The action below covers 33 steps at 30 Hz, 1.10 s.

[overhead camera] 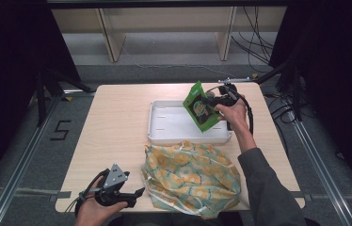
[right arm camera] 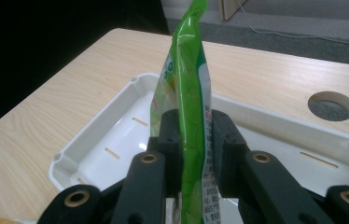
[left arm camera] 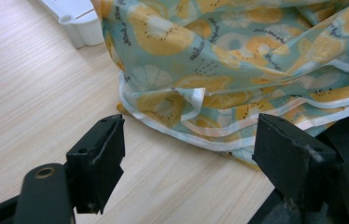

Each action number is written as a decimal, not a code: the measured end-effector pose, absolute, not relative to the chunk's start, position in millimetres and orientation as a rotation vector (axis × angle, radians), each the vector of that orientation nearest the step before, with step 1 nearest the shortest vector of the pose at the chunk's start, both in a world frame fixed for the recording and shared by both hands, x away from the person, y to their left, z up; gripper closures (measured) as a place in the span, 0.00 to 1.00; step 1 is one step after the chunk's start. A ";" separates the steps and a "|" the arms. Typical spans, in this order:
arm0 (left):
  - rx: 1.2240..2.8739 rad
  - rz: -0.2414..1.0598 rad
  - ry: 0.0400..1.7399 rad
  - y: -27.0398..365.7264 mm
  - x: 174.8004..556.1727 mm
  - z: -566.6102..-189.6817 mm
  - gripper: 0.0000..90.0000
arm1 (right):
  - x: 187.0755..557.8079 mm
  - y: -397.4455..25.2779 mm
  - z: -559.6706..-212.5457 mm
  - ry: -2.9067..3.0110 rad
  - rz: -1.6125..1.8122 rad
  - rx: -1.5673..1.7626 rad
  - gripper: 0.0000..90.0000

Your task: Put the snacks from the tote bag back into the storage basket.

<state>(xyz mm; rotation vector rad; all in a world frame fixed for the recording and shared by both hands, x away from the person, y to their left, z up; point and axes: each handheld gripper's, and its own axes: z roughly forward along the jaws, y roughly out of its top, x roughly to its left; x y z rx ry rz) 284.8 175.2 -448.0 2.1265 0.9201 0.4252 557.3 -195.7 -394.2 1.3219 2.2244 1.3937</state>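
A green snack pouch [overhead camera: 200,108] hangs tilted over the right part of a white tray [overhead camera: 164,134], with my right gripper [overhead camera: 210,100] shut on it. In the right gripper view the pouch [right arm camera: 189,84] stands edge-on, pinched between the two black jaws of that gripper [right arm camera: 194,142], above the tray [right arm camera: 116,126]. A cloth bag printed with yellow fruit slices [overhead camera: 190,176] lies crumpled at the table's front. My left gripper [overhead camera: 134,197] rests low at the front left, open, its jaws pointing at the bag's hem [left arm camera: 196,116] and apart from it [left arm camera: 189,140].
The tray's corner [left arm camera: 77,21] lies just left of the bag. A round hole in the tabletop [right arm camera: 331,105] sits beyond the tray. Bare wooden table [overhead camera: 117,122] spreads left of the tray. Cables and shelf legs stand on the floor behind.
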 end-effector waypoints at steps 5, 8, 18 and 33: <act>2.124 0.429 0.921 177.8 285.1 -447.1 0.27 | 564.0 -190.5 -396.3 2.214 1.386 1.376 0.85; 2.115 0.431 0.934 180.1 285.1 -447.3 0.27 | 567.0 -186.6 -398.5 2.205 1.381 1.404 0.86; 2.114 0.426 0.951 189.0 283.8 -451.0 0.27 | 584.4 -181.1 -414.6 2.205 1.316 1.409 0.86; 2.143 0.402 0.924 185.3 282.6 -454.1 0.27 | 604.5 -174.6 -422.3 2.159 1.287 1.496 0.85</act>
